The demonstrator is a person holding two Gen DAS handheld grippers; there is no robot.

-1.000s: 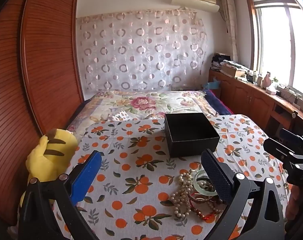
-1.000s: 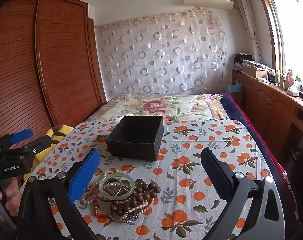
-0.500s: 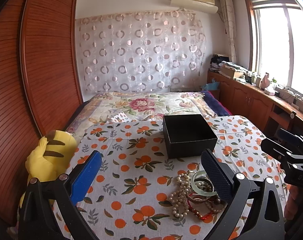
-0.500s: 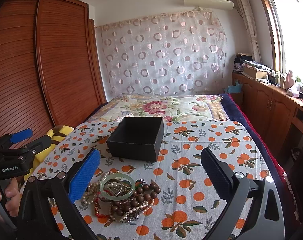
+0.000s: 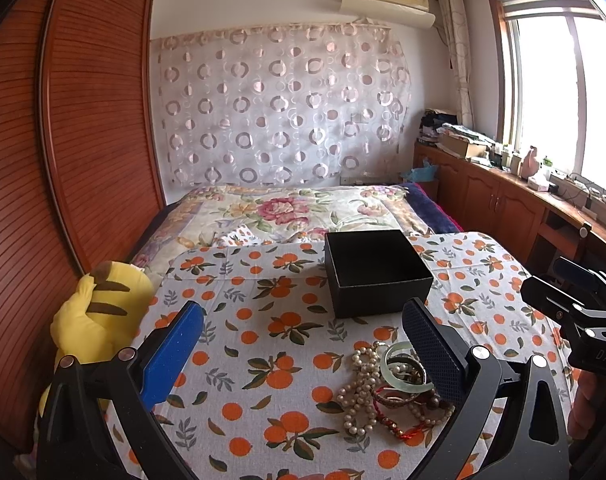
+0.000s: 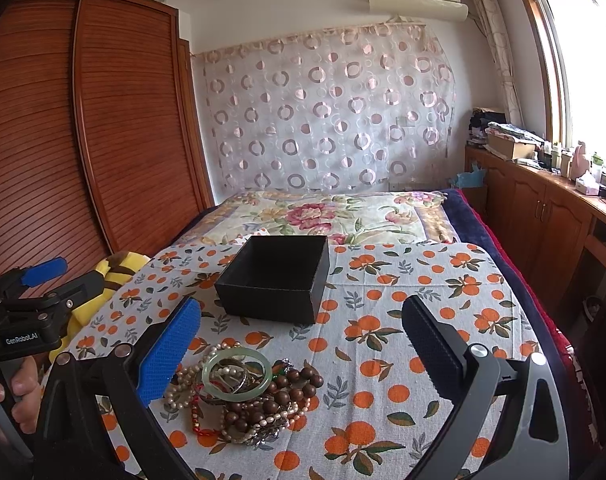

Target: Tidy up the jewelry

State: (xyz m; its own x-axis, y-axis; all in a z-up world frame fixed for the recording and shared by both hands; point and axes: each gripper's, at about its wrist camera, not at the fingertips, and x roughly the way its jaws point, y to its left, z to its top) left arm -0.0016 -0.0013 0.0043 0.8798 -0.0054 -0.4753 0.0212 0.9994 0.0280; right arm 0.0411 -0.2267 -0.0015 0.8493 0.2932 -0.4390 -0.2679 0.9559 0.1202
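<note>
**Me:** Holding both claws wide apart and empty. My left gripper is hovering over the orange-print cloth, its blue pad out over bare fabric and its black pad just above the edge of the jewelry heap. My right gripper is hanging released too, with the same heap lying near its blue pad.

**Other:** Where is everything sitting?

**Me:** The pile is lying on the cloth in front of the open black box, near it but not touching. On top I am seeing a pale green bangle; a pearl strand, dark wooden beads and a red cord bracelet are tangling beneath and around it. The box looks empty, so I am judging nothing sorted yet.

**Other:** What are you worrying about?

**Me:** The tangle. Pinching one strand is likely dragging its neighbours along, and they could be dropping off short of the box. The bangle is smooth and round, so it may be slipping out sideways if I am closing off-centre. The cloth is soft, so I am risking bunching fabric into the grip. My two claws are also aiming at one small heap and could be bumping each other. The yellow plush toy is sitting well clear.
</note>
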